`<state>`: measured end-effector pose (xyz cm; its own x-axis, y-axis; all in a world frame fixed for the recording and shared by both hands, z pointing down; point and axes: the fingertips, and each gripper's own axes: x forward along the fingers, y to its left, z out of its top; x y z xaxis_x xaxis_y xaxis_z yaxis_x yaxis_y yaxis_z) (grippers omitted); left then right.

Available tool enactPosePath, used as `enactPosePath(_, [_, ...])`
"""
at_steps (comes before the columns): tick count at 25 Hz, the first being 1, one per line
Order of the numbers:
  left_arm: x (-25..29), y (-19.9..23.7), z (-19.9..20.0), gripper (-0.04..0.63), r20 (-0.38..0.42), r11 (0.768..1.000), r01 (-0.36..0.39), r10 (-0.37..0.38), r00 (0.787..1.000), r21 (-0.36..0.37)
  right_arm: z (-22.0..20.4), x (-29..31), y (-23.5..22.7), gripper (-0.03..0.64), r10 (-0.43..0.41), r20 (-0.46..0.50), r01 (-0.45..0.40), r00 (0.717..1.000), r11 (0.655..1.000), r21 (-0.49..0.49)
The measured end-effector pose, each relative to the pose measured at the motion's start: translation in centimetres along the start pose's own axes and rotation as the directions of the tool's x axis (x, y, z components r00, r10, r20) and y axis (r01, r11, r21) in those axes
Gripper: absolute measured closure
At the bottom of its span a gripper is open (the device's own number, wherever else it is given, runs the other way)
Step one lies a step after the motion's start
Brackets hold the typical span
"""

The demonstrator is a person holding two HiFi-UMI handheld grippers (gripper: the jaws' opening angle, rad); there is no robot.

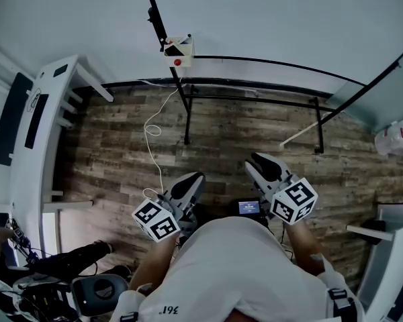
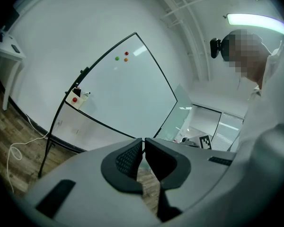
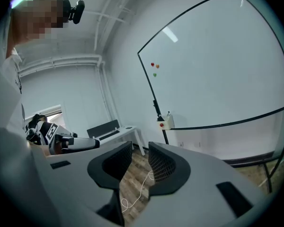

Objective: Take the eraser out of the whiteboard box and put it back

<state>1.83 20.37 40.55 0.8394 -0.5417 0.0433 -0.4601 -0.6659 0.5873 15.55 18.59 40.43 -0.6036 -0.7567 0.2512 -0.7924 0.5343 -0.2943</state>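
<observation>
A small white whiteboard box (image 1: 179, 49) with a red dot hangs on the whiteboard's black frame, far ahead of both grippers. Something dark lies in it; I cannot tell if that is the eraser. The box also shows small in the left gripper view (image 2: 77, 98) and the right gripper view (image 3: 164, 122). My left gripper (image 1: 190, 181) is held low near my body, its jaws shut with nothing between them (image 2: 143, 141). My right gripper (image 1: 264, 162) is beside it, jaws open a little and empty (image 3: 140, 146).
The whiteboard (image 2: 123, 93) stands on a black stand (image 1: 255, 99) over a wood floor. A white cable (image 1: 153, 146) trails across the floor. A white desk (image 1: 47, 113) is at the left, and a person sits at the lower left (image 1: 60, 263). Coloured magnets (image 2: 123, 56) dot the board.
</observation>
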Motion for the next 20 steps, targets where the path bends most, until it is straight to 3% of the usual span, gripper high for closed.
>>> enactPosePath(20, [5.1,-1.5,-2.0,0.589,0.030,0.999,-0.031,0.032,0.999,-0.037,-0.4,-0.4,-4.5,0.506,0.083,-0.049,-0.083,0.995,0.997,-0.005])
